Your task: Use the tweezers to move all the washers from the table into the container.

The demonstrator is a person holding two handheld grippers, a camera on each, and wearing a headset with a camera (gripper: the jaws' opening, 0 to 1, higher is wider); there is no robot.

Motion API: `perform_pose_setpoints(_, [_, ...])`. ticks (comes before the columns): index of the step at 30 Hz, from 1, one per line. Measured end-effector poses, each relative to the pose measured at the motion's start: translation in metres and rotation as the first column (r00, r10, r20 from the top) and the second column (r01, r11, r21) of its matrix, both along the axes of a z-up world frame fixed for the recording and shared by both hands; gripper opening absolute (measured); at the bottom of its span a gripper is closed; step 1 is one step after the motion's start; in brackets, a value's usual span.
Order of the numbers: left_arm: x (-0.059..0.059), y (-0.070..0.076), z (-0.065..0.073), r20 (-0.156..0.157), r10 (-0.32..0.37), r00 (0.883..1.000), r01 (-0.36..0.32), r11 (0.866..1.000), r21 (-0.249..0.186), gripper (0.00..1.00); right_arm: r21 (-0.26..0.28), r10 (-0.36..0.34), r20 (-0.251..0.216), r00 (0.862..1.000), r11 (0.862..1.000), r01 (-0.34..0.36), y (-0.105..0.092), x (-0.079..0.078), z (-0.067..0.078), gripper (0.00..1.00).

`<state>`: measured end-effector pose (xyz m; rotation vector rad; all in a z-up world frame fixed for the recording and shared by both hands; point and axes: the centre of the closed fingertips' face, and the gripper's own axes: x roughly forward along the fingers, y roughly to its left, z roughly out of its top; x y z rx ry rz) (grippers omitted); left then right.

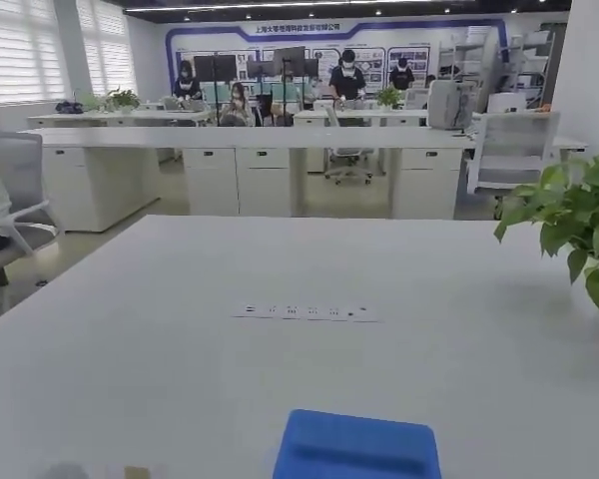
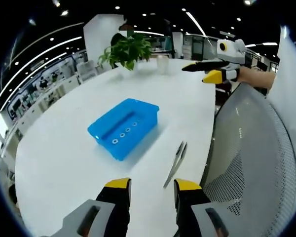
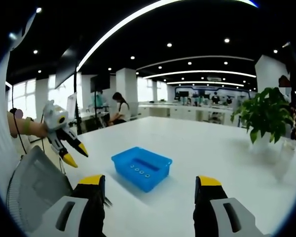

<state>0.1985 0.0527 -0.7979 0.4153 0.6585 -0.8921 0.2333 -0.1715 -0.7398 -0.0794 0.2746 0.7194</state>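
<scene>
Several small metal washers (image 2: 125,132) lie inside the blue rectangular plastic container (image 2: 119,151) on the white counter (image 2: 64,163). Thin metal tweezers (image 2: 176,162) lie near it. The left tool (image 2: 150,186) and the right tool (image 3: 149,181) stand wide, empty.

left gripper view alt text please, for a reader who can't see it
A blue container holding a row of washers sits on a white table, tweezers lying beside it, ahead of the open left hand-held gripper.
</scene>
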Motion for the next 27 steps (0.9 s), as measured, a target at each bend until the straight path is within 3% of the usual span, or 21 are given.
perform_pose_setpoints(2, [0.003,0.006,0.009,0.036,0.051,0.998,-0.049,0.998,-0.035,0.39,0.000,-0.002,0.008,1.000,1.000,0.002,0.000,0.000,0.002,0.73])
perform_pose_setpoints(4, [0.005,0.008,0.023,0.074,0.111,0.991,-0.101,0.987,-0.122,0.44,0.005,-0.008,0.017,1.000,1.000,0.008,0.000,0.000,0.004,0.74])
perform_pose_setpoints(5, [0.007,0.010,0.033,0.118,0.146,0.982,-0.125,0.977,-0.174,0.47,0.011,-0.014,0.024,1.000,1.000,0.013,-0.001,0.001,0.006,0.74])
perform_pose_setpoints(6, [0.008,0.011,0.037,0.138,0.166,0.976,-0.136,0.970,-0.201,0.49,0.016,-0.020,0.028,0.999,1.000,0.019,-0.002,0.001,0.007,0.75])
perform_pose_setpoints(7, [0.007,0.012,0.041,0.144,0.192,0.971,-0.154,0.958,-0.241,0.50,0.021,-0.025,0.034,0.999,0.999,0.024,-0.003,0.001,0.009,0.76])
perform_pose_setpoints(8, [0.007,0.012,0.042,0.143,0.205,0.968,-0.165,0.953,-0.252,0.52,0.034,-0.031,0.042,0.999,0.999,0.030,-0.003,0.002,0.011,0.77])
perform_pose_setpoints(13, [0.012,0.015,0.067,0.212,0.366,0.906,-0.254,0.871,-0.421,0.73,0.045,-0.057,0.065,0.996,0.998,0.054,-0.006,0.004,0.017,0.82])
perform_pose_setpoints(17, [0.018,0.018,0.080,0.226,0.461,0.858,-0.298,0.806,-0.512,0.90,0.009,-0.072,0.079,0.994,0.997,0.071,-0.010,0.005,0.016,0.78])
perform_pose_setpoints(18, [0.020,0.019,0.085,0.241,0.486,0.840,-0.299,0.785,-0.542,0.93,0.004,-0.086,0.080,0.993,0.996,0.086,-0.013,0.006,0.016,0.76])
perform_pose_setpoints(19, [0.021,0.019,0.087,0.246,0.499,0.831,-0.302,0.775,-0.555,0.97,0.009,-0.096,0.081,0.992,0.995,0.096,-0.015,0.007,0.016,0.77])
perform_pose_setpoints(22, [0.023,0.024,0.085,0.257,0.522,0.814,-0.323,0.773,-0.546,0.99,0.050,-0.150,0.100,0.984,0.988,0.146,-0.023,0.011,0.023,0.86])
perform_pose_setpoints(23, [0.024,0.024,0.085,0.261,0.525,0.810,-0.321,0.769,-0.552,0.99,0.060,-0.162,0.110,0.981,0.986,0.156,-0.024,0.013,0.026,0.91])
perform_pose_setpoints(25, [0.025,0.026,0.081,0.235,0.540,0.808,-0.341,0.754,-0.561,0.99,0.058,-0.185,0.129,0.974,0.982,0.178,-0.027,0.015,0.029,0.99])
perform_pose_setpoints(27, [0.026,0.029,0.079,0.231,0.542,0.808,-0.346,0.754,-0.559,0.99,0.017,-0.199,0.141,0.970,0.980,0.198,-0.030,0.017,0.028,0.99])
